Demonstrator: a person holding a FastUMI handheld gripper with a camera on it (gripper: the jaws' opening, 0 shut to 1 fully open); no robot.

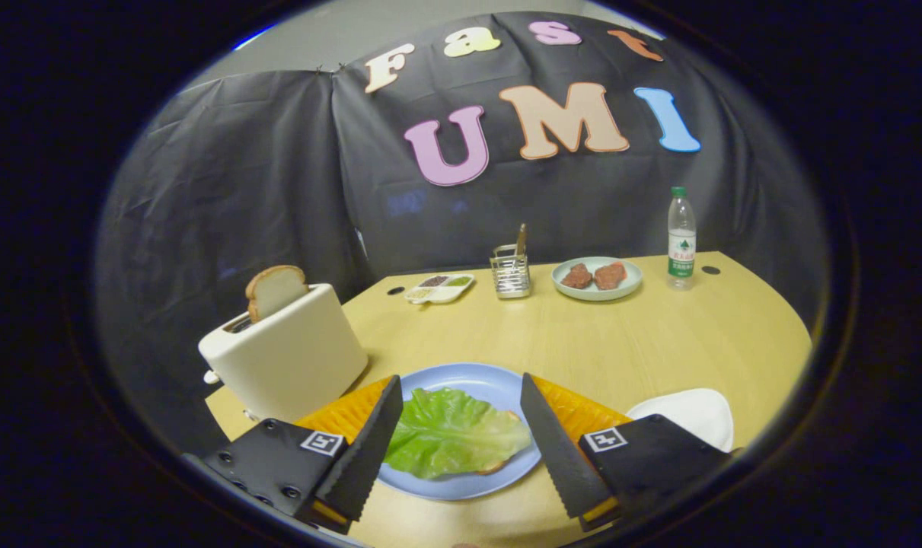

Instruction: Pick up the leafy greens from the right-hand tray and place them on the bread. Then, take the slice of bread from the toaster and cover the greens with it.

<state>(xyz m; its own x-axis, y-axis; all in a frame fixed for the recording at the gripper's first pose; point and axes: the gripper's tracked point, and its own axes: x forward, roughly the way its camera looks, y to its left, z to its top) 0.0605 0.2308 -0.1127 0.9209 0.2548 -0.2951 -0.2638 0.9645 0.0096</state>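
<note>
Lettuce already sits between the tongs, which are spread apart and empty. I'd swing left, pinch the toaster's bread by its top.

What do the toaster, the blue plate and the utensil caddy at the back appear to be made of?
Toaster: likely plastic or painted metal, a smooth cream satin shell.
Blue plate: probably ceramic or melamine, uniform matte glaze with a soft rim.
Utensil caddy: shiny wire metal, see-through grid.
The tongs stand open over the leafy greens.
</note>
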